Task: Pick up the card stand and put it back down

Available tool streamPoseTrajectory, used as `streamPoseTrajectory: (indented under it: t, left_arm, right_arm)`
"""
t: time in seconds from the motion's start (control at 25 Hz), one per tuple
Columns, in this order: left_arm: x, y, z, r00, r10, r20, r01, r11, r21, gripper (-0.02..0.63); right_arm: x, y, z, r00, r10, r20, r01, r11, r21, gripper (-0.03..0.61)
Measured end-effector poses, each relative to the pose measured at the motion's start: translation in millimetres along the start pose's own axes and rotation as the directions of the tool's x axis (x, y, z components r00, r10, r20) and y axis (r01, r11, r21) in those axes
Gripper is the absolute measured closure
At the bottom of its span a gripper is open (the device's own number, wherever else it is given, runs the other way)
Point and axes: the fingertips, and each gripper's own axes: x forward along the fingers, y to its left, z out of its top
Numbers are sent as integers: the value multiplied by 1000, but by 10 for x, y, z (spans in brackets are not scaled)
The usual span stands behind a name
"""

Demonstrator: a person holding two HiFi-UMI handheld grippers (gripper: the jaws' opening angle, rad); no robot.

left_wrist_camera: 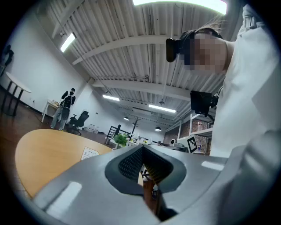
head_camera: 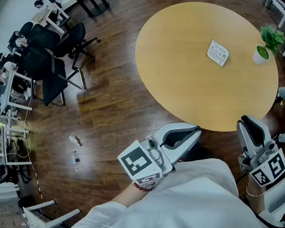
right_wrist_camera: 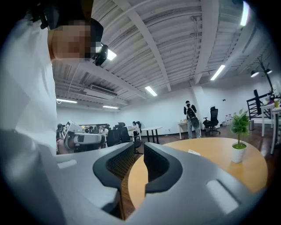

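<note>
The card stand (head_camera: pixel 218 53), a small white printed card, rests on the far right part of the round wooden table (head_camera: pixel 187 59). It also shows small in the left gripper view (left_wrist_camera: pixel 90 154) and the right gripper view (right_wrist_camera: pixel 193 152). Both grippers are held close to my body, short of the table's near edge and well away from the card. My left gripper (head_camera: pixel 197 130) (left_wrist_camera: pixel 142 149) has its pads meeting at the tips, with nothing held. My right gripper (head_camera: pixel 247 120) (right_wrist_camera: pixel 139 149) shows a narrow gap between its jaws, and nothing is in it.
A small potted plant (head_camera: pixel 262 54) stands on the table just right of the card. Office chairs (head_camera: pixel 56 58) and desks fill the left side of the room. Small bottles (head_camera: pixel 74 140) lie on the dark wood floor. A person (right_wrist_camera: pixel 191 114) stands far off.
</note>
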Motion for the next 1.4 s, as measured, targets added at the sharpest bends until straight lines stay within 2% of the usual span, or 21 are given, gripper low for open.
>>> streamPoseTrajectory:
  t: [0.12, 0.24, 0.44, 0.56, 0.72, 0.84, 0.96, 1.04, 1.2, 1.32, 1.4]
  left_arm:
    - [285, 225, 146, 1000, 10, -9, -10, 1000, 20, 618]
    - [614, 462, 301, 999, 23, -23, -21, 997, 74, 618]
    - [1054, 774, 255, 994, 38, -106, -27, 994, 104, 618]
    - [1187, 1026, 192, 990, 63, -127, -53, 996, 78, 618]
    - [1331, 1331, 149, 984, 102, -143, -98, 995, 30, 618]
    - [1442, 1522, 4, 975, 117, -187, -120, 993, 0, 618]
    - [1521, 1718, -244, 970, 106, -219, -112, 994, -16, 618]
    - [1623, 1873, -320, 973, 105, -206, -112, 994, -19, 618]
    - [1808, 2050, -383, 980, 74, -187, -71, 997, 21, 618]
    - [1871, 2025, -533, 975, 50, -216, -46, 999, 25, 618]
    - [1945, 2001, -582, 975, 36, -218, -36, 999, 4, 618]
  right_arm:
    - [146, -471, -37, 999, -24, -34, 24, 999, -23, 515]
    - [361, -999, -66, 998, -35, -52, 34, 999, -25, 517]
    - [691, -1858, -307, 991, -81, -106, 85, 996, 34, 497]
    - [941, -2274, -571, 983, -103, -150, 112, 992, 54, 471]
    - [1284, -2865, -900, 961, -185, -205, 200, 978, 56, 454]
    - [1546, -3237, -1166, 950, -183, -252, 212, 973, 90, 434]
    - [1814, -3479, -1436, 943, -163, -292, 202, 973, 109, 414]
    - [1981, -3604, -1547, 941, -151, -302, 190, 976, 103, 413]
    - [2235, -3703, -1734, 940, -119, -321, 145, 988, 60, 427]
    - [2245, -3663, -1835, 938, -106, -330, 115, 993, 9, 504]
    - [2218, -3662, -1816, 941, -109, -322, 112, 994, -10, 523]
